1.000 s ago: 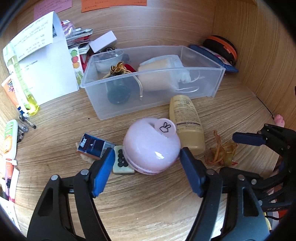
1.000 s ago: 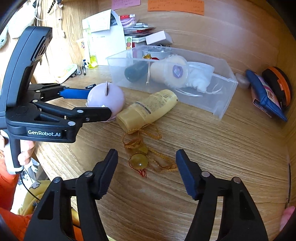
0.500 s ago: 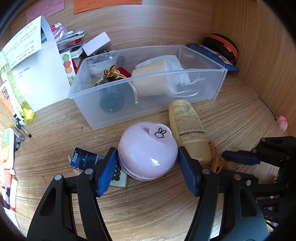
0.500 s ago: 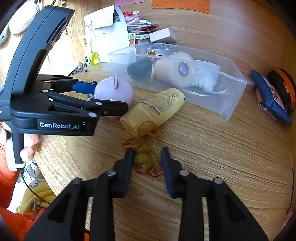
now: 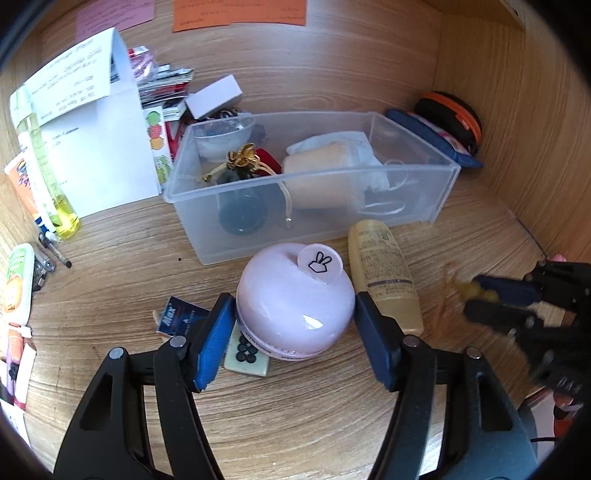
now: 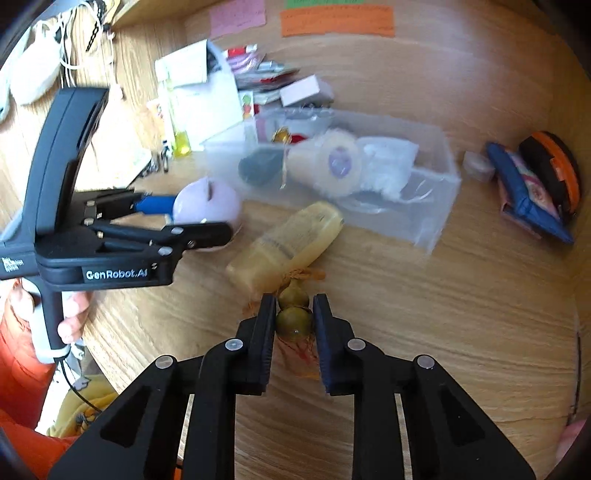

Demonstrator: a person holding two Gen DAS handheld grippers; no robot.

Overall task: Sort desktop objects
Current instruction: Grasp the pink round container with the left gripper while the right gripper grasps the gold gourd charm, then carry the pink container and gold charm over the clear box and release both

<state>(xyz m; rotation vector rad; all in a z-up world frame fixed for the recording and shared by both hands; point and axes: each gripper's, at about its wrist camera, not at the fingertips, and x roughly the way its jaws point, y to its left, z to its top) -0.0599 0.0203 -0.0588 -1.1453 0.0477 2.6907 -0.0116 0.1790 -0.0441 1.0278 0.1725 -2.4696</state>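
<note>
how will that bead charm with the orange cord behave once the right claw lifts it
The bead charm looks hard and glossy, so the right claw, shut on its lower bead, could let it slip or swivel. Its orange cord and tassel look limp, so they will probably dangle and drag. It seems light for its size.

The round jar [image 5: 293, 314] sits before the bin [image 5: 310, 218], the bottle [image 5: 384, 275] just right of it, seemingly touching.

Far ahead of the left claw [image 5: 293, 306] – an orange rectangular paper note [image 5: 240, 14] on the wooden back wall [image 5: 332, 74], a pink paper note [image 5: 114, 16] leftward.
</note>
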